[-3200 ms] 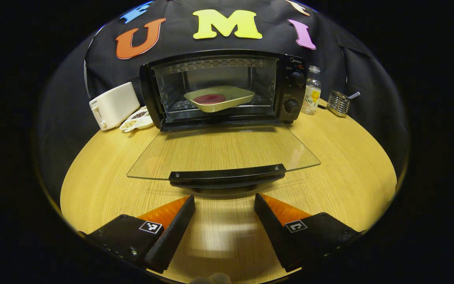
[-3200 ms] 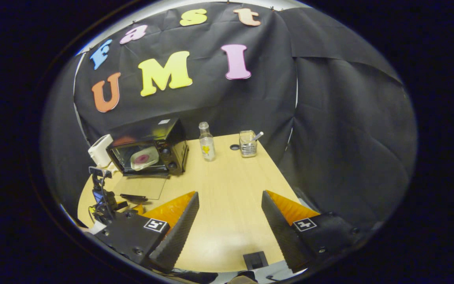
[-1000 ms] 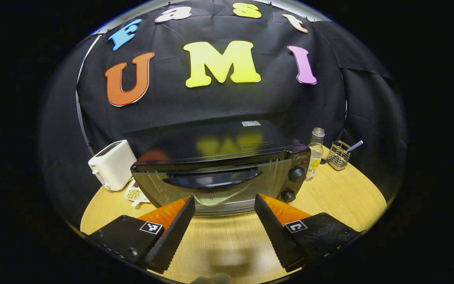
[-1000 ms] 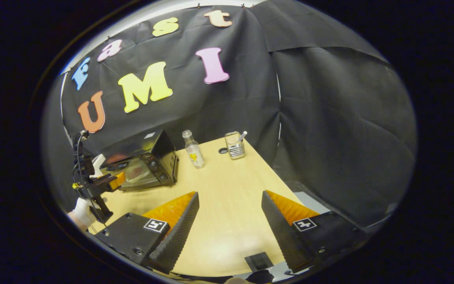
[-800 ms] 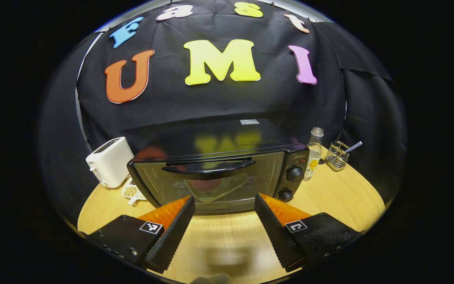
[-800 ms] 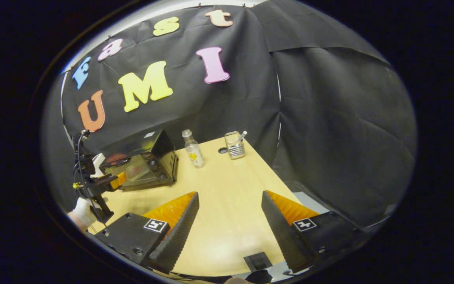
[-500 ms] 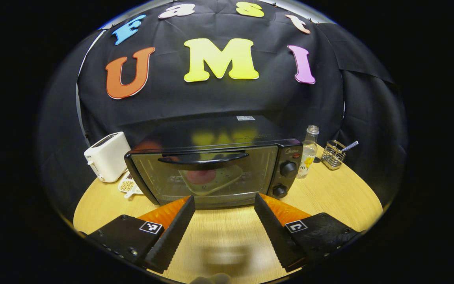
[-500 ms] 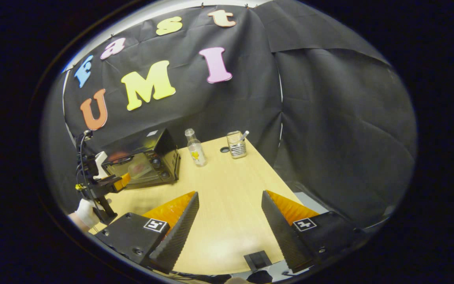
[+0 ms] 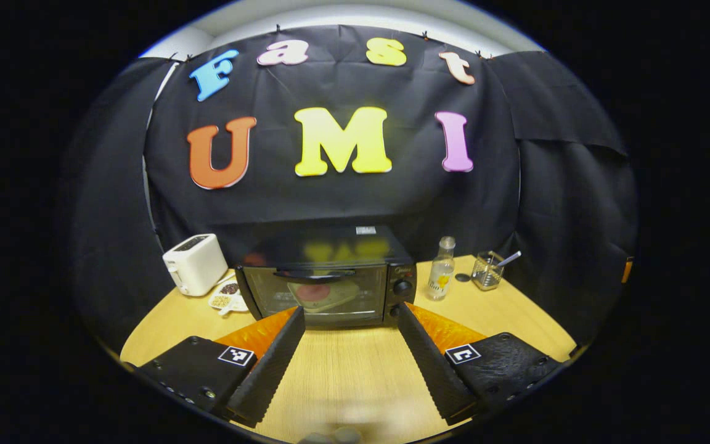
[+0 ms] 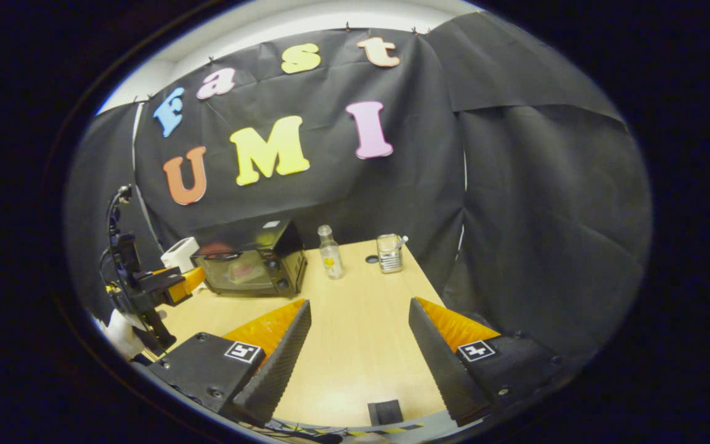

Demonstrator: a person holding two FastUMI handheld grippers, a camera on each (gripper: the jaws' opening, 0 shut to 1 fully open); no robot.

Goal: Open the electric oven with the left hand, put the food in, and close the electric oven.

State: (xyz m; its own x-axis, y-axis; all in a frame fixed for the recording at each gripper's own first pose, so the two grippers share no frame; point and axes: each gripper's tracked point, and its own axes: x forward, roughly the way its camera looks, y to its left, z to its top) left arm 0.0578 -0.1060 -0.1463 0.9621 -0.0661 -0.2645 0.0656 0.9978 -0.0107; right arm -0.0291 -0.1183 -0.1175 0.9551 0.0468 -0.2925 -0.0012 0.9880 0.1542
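Note:
The black electric oven (image 9: 327, 277) stands at the back of the round wooden table (image 9: 342, 376) with its glass door shut. Through the glass a pale tray with a dark red food disc (image 9: 313, 291) shows inside. My left gripper (image 9: 350, 336) is open and empty, held well back from the oven door. In the right gripper view the oven (image 10: 250, 259) sits far left, and the left gripper (image 10: 173, 285) hovers in front of it, held by a gloved hand (image 10: 119, 333). My right gripper (image 10: 358, 330) is open with nothing in it over the table's near right part.
A white toaster (image 9: 195, 264) and a small dish of grains (image 9: 225, 301) stand left of the oven. To the oven's right are a clear bottle (image 9: 441, 268) and a wire holder with a spoon (image 9: 487, 271). Bare tabletop lies between the grippers and the oven.
The oven door swung up from flat open to shut. My left gripper then drew back from the oven, which now looks smaller. The right gripper backed off slightly.

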